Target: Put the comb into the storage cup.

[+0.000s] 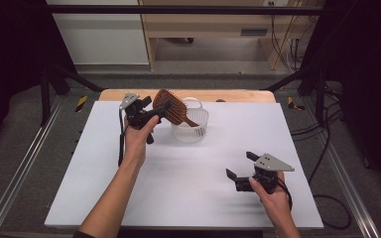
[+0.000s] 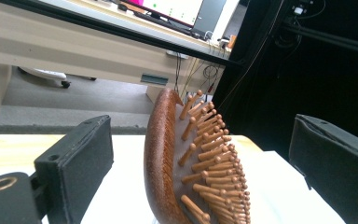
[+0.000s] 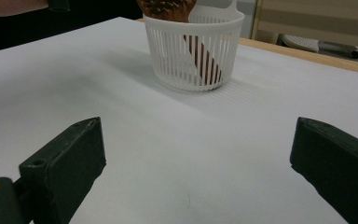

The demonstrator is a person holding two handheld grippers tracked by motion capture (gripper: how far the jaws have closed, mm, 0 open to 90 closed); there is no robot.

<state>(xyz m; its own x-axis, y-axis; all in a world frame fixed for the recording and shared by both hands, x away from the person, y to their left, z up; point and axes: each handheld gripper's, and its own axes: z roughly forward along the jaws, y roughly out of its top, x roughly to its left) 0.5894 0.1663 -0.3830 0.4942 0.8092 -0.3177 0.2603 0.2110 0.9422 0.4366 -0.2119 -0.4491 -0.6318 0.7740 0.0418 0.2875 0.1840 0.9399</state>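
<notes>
A brown wooden paddle hairbrush (image 1: 171,106) stands handle-down in a small white slatted basket (image 1: 191,130) at the back middle of the table, its bristled head leaning out to the left. My left gripper (image 1: 158,111) is at that head, open, with a jaw on each side and neither pad touching. The left gripper view has the brush (image 2: 168,158) edge-on between the wide jaws (image 2: 203,140). My right gripper (image 1: 239,164) rests open near the front right with nothing in it. From the right gripper view (image 3: 196,149), the basket (image 3: 193,51) is ahead, the brush handle (image 3: 205,58) inside it.
A white sheet (image 1: 188,188) covers the table, with a wooden edge (image 1: 129,94) along the back. Black frame rails (image 1: 54,79) and cables (image 1: 327,163) flank the table. A wooden desk (image 1: 213,29) stands beyond it.
</notes>
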